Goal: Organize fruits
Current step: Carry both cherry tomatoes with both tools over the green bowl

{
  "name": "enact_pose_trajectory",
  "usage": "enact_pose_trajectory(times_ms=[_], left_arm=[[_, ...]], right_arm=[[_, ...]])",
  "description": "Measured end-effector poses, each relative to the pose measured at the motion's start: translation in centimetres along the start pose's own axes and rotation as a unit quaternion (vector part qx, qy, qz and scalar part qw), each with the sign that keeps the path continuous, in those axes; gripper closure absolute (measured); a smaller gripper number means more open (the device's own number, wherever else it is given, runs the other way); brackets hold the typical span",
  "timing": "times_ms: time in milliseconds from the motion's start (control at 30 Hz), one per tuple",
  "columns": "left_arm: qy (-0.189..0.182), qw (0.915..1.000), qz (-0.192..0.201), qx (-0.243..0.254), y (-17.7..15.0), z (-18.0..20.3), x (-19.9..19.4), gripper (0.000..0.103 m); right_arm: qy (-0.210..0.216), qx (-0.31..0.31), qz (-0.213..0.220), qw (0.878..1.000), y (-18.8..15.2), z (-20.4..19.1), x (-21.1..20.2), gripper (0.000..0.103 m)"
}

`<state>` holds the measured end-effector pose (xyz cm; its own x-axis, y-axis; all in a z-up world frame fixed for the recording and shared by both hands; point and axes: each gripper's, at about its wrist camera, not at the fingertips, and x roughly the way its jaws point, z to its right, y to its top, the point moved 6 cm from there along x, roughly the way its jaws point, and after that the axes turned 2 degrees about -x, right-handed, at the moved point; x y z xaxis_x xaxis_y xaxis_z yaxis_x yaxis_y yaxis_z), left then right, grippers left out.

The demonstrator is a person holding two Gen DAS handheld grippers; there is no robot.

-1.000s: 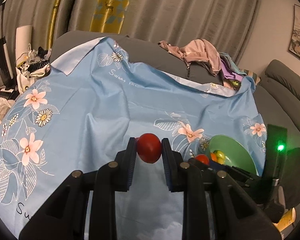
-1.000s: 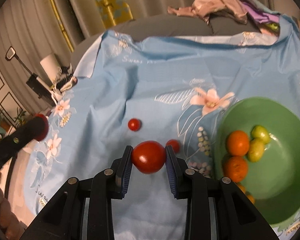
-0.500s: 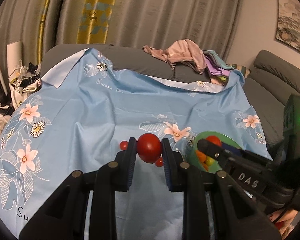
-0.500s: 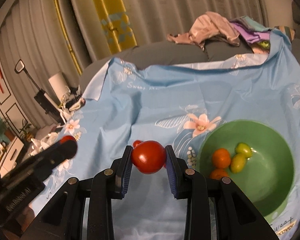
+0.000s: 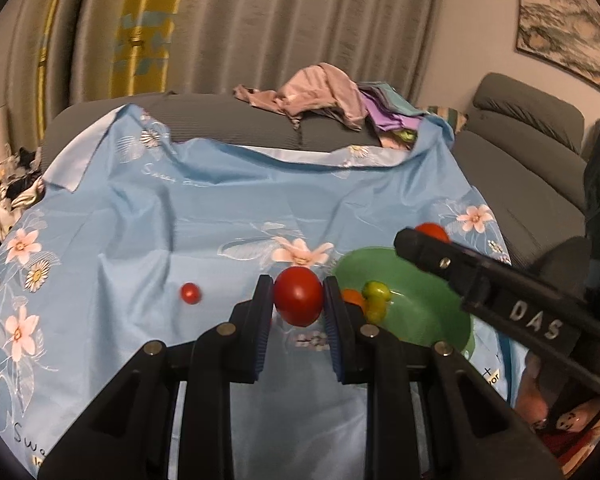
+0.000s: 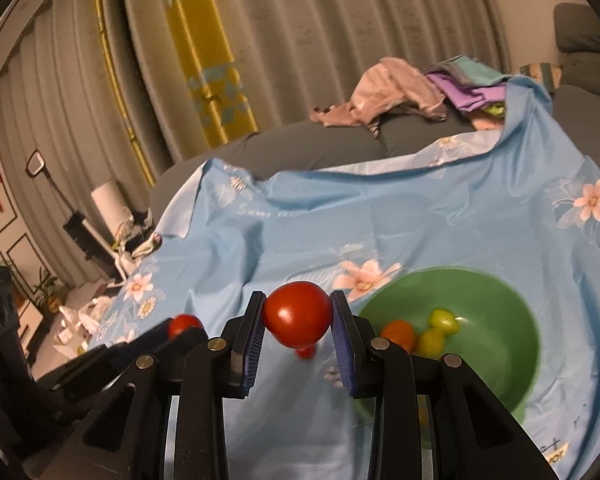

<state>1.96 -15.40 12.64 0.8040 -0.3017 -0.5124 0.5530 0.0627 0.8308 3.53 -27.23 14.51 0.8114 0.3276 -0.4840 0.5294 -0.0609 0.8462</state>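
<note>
My left tongs point(image 5: 298, 300) are clamped on a large red tomato point(image 5: 299, 295), pinched between the two blue-edged pads above the blue floral cloth point(image 5: 220, 208) that covers the surface. My right tongs point(image 6: 298, 318) grip a second red tomato point(image 6: 298, 313) the same way, held just left of the green bowl point(image 6: 500, 304). In the left wrist view the right tongs point(image 5: 420, 236) reach in from the right over the far rim of the green bowl point(image 5: 420, 312), their tomato point(image 5: 432, 230) peeking above the black finger marked "DAS". Inside the bowl lie an orange fruit point(image 6: 398, 332) and two small yellow-green fruits point(image 6: 444, 320), grouped close together near its left side. A small cherry tomato point(image 5: 191, 293) sits alone on the cloth to the left of my left tongs, well apart from the bowl; from the right wrist view another small red one point(image 6: 306, 351) shows on the cloth just below the held tomato. In that same view the left tongs point(image 6: 180, 326) enter from the lower left with their tomato point(image 6: 184, 323) visible at the tip. Beyond the cloth, a pile of pink and purple clothes point(image 5: 328, 96) lies on the grey sofa point(image 5: 228, 120), with pleated curtains point(image 5: 300, 20) behind.
</note>
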Motion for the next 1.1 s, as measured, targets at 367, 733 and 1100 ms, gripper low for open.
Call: enact_pose_trajectory(times_ms=[367,733,1100], left_arm=[[-0.034,0.9977,-0.054,0.023,-1.1,5.1,5.1,0.078],[-0.064,0.9892,-0.124,0.046,-3.4,9.0,9.8,0.078],[-0.064,0.9827,-0.165,0.053,-4.8,9.9,12.4,0.078]], right_arm=[[-0.046,0.066,0.006,0.997,0.3,6.9,-1.2,0.070],[-0.101,0.108,-0.049,0.988,-1.6,12.3,0.7,0.070],[-0.118,0.121,-0.097,0.981,-3.1,14.4,2.4,0.070]])
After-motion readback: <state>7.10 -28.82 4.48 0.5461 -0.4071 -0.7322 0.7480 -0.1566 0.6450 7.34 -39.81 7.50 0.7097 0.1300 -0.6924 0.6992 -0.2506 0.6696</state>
